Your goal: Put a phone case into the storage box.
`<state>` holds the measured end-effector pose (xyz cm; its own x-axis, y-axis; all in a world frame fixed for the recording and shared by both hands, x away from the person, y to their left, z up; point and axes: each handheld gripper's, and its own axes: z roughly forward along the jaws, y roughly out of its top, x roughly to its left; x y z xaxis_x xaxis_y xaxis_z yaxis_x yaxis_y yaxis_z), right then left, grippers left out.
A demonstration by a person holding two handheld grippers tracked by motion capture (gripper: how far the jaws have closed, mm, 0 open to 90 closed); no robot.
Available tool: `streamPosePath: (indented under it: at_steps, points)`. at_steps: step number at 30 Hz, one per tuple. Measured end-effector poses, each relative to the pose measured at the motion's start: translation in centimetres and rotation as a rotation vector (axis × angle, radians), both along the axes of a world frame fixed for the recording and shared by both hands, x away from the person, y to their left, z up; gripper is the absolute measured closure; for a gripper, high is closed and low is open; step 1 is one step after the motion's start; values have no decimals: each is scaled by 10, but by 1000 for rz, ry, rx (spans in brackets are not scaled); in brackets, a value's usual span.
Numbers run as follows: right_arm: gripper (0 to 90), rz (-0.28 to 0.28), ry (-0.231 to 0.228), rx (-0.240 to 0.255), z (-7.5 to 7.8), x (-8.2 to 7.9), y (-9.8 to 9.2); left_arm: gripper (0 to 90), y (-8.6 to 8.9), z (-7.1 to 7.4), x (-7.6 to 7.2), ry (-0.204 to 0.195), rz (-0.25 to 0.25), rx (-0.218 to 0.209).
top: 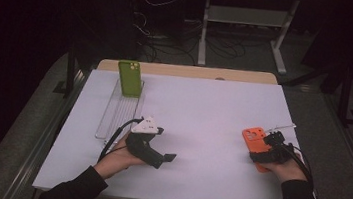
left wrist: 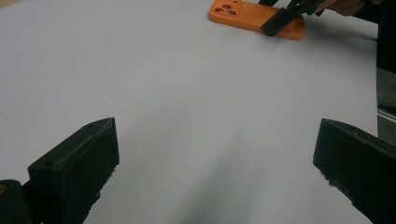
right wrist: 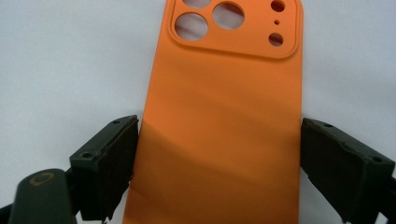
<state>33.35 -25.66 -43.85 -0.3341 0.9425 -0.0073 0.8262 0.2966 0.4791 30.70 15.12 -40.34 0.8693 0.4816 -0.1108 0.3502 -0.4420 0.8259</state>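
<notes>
on the white table sheet (top: pixel 203 107), an orange phone case (top: pixel 254 138) lies flat.

- You see the orange phone case (right wrist: pixel 224 116) cut off at the right gripper view's bottom edge.
- In the high view, the right gripper (top: pixel 270 149) hides the case's near end.
- Whether the pads touch its sides, you can't tell.

The orange phone case (right wrist: pixel 224 121) looks like smooth, matt silicone or soft plastic, and the green phone case (top: pixel 129 77) looks alike. The tray (top: pixel 112 117) is clear glossy plastic; the table (top: pixel 213 109) has a matt white top with a wooden edge.
</notes>
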Motion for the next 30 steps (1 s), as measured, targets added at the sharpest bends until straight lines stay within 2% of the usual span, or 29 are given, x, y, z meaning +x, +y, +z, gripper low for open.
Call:
streamPosePath:
  at_steps: [4,11,17,20,26,27,30]
  points:
    - [128,-21,14,16,-2,0,-2,0,0,0,0,0,0,6]
    - [146,-42,20,17,-1,-1,0,0,0,0,0,-1,-2,7]
    - [151,-29,13,16,-1,0,-2,0,0,0,0,-1,-2,3]
    - [151,-29,27,30,0,0,-2,0,0,0,1,-4,-5,2]
    - [151,20,21,61,8,2,-1,0,5,4,6,-5,-21,-3]
    - [151,44,2,55,10,3,0,0,7,5,7,-5,-27,-4]
    - [151,94,2,67,16,5,4,0,10,8,9,-3,-38,5]
